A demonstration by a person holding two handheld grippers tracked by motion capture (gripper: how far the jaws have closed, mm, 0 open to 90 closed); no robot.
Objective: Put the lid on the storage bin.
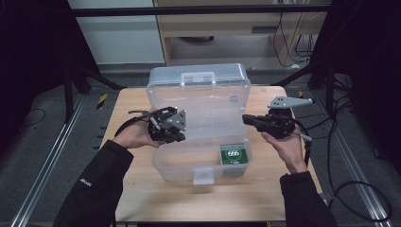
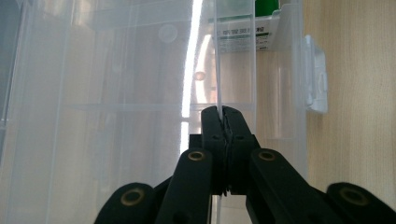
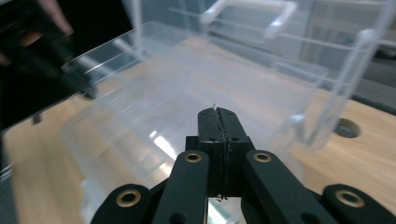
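Note:
A clear plastic storage box (image 1: 189, 165) stands on the wooden table (image 1: 142, 189) with its lid (image 1: 198, 78) raised at the back. A clear inner tray (image 1: 213, 123) spans the box's opening. My left gripper (image 1: 183, 135) is at the tray's left side; in the left gripper view it (image 2: 223, 112) is shut on a thin clear wall (image 2: 217, 56) of the tray. My right gripper (image 1: 245, 118) is at the tray's right side, and it (image 3: 217, 112) is shut on the tray's thin rim. A green carton marked 666 (image 1: 232, 154) lies in the box's front right corner.
The box's white front latch (image 1: 203, 176) faces the person. Bare tabletop lies left, right and in front of the box. Black frame posts and trailing cables (image 1: 359, 189) stand around the table. A round hole (image 3: 346, 127) is in the tabletop near the box.

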